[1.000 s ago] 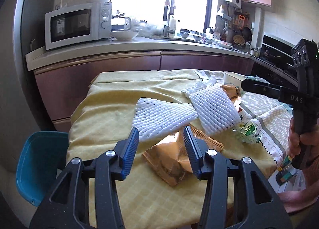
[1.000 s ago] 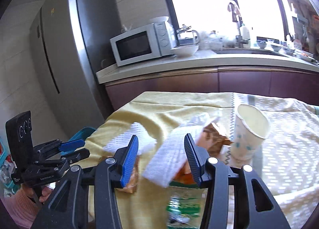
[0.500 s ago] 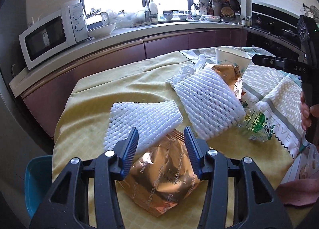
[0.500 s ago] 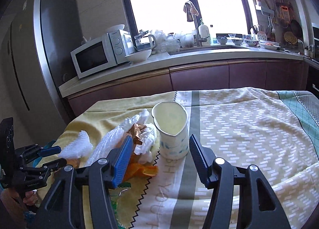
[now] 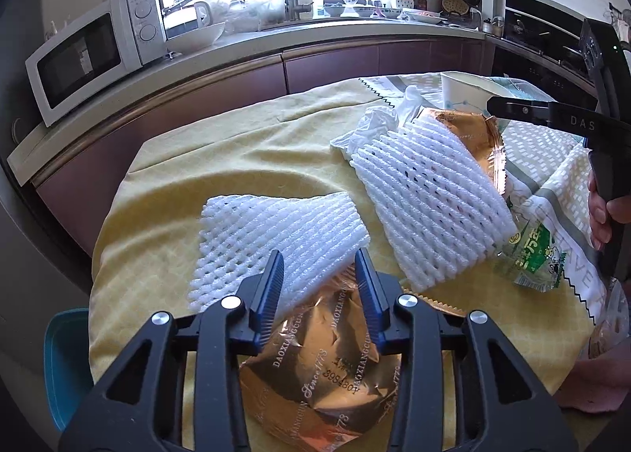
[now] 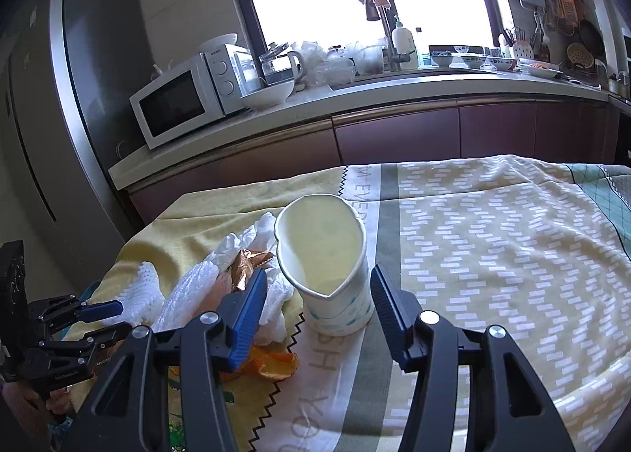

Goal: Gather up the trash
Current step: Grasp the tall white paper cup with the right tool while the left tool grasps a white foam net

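Your left gripper (image 5: 318, 286) hangs over the near end of the desk (image 5: 221, 160) with its fingers released, and the gap between them frames the edge of a white foam net (image 5: 276, 235) lying on a copper foil wrapper (image 5: 323, 369). Neither finger clearly touches the trash. A 2nd foam net (image 5: 430, 207) lies to the right, on top of another copper wrapper (image 5: 473, 132), with a green snack packet (image 5: 536, 255) just beside it.

Your right gripper (image 6: 318, 306) is also released, its fingers standing on either side of the dented paper cup (image 6: 327, 266), which is upright on the tablecloth. I cannot tell whether they touch it. Crumpled white plastic (image 6: 252, 239) and orange peel (image 6: 272, 365) lie just left of the cup.
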